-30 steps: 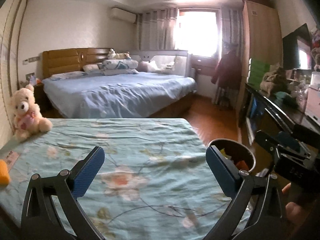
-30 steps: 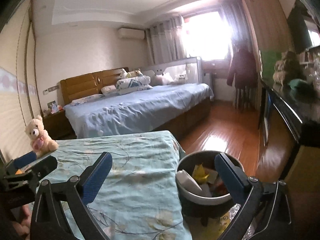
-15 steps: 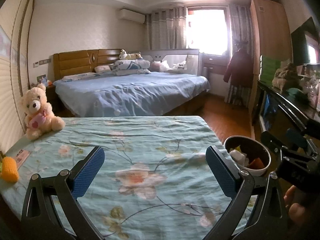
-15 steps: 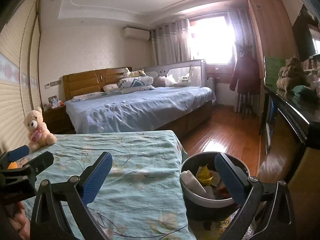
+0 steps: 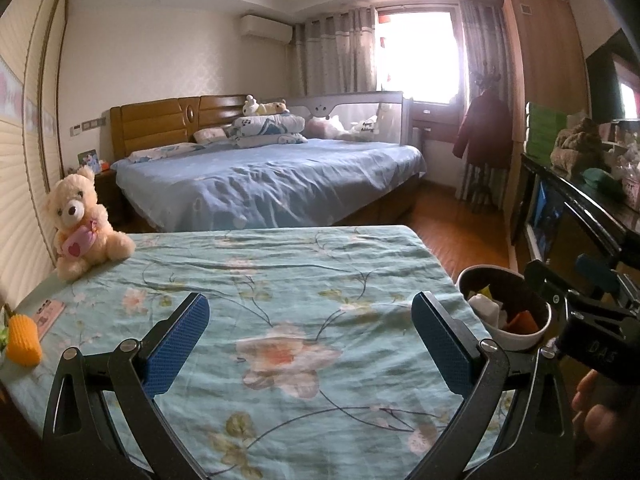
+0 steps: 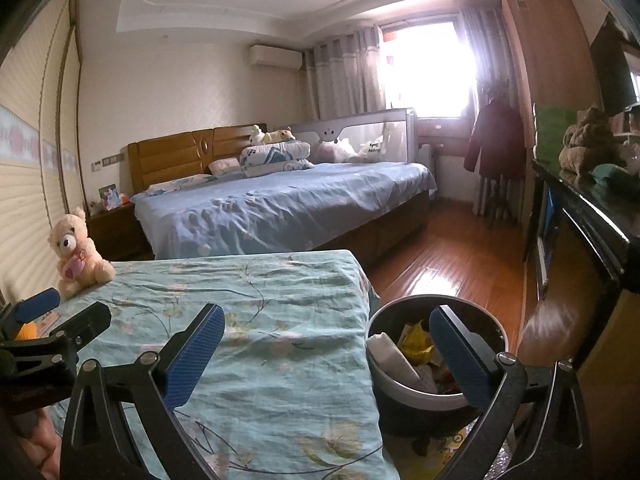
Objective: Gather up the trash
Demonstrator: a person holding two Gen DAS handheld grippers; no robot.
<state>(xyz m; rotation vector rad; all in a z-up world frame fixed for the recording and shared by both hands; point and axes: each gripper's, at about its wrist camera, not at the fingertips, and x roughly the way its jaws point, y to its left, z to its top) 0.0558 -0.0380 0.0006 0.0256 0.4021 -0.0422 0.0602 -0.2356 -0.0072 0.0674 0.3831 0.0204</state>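
Note:
A round trash bin stands on the floor off the table's right edge, holding white, yellow and orange scraps; its rim also shows in the left wrist view. My left gripper hovers open over the floral tablecloth, nothing between its blue pads. My right gripper is open too, straddling the table's right edge, with its right finger in front of the bin. A pink card and a yellow-orange object lie at the table's left edge.
A cream teddy bear sits at the table's far left corner. Beyond it are a blue bed, wooden floor and a dark sideboard on the right. A hand holds the right gripper's handle.
Both cameras have risen and pulled back a little, so more of the tablecloth and of the bin's inside shows. Both grippers stay open and empty.

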